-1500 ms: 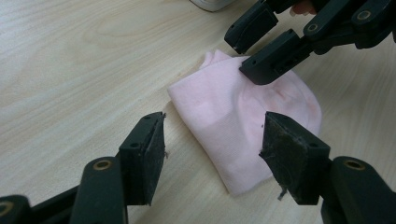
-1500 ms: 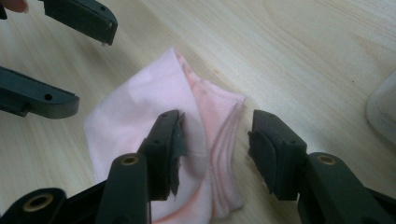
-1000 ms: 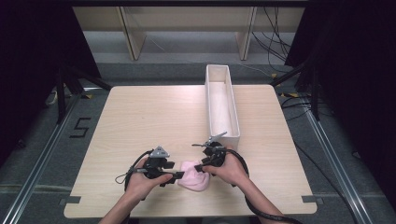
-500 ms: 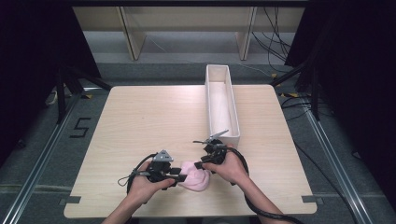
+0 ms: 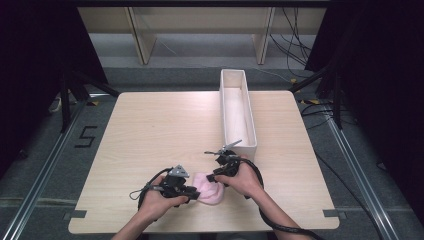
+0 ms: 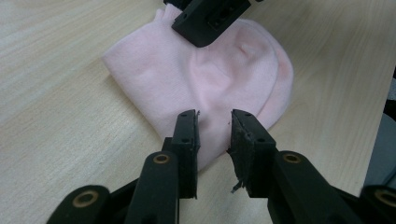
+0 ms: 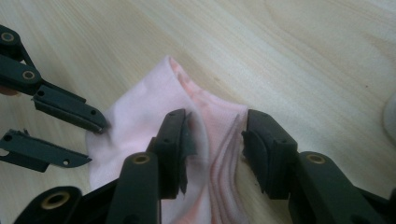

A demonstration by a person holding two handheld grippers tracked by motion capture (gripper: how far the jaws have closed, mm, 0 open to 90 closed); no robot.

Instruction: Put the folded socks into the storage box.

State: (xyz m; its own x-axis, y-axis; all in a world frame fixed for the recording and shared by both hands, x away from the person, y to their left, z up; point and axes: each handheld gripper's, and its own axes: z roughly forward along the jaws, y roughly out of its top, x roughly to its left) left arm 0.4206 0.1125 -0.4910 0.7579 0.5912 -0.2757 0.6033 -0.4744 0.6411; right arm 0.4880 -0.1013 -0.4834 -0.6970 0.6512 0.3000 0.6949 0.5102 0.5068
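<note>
Left tool [image 6: 212,128] has just been closing its jaws around the soft pink knit cloth [image 6: 205,70] lying on the wooden bench [image 5: 150,125], not clenched yet, while right tool [image 7: 215,128] straddles it open, so a two-sided pickup looks close.

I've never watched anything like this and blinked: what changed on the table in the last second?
The left gripper has just been closing its jaws around the near edge of the soft pink knitted cloth; a gap shows between them. The right gripper has narrowed slightly, straddling the cloth's folded edge. Both hands, the cloth, the long white rectangular tray and the light wooden table stayed put.
</note>
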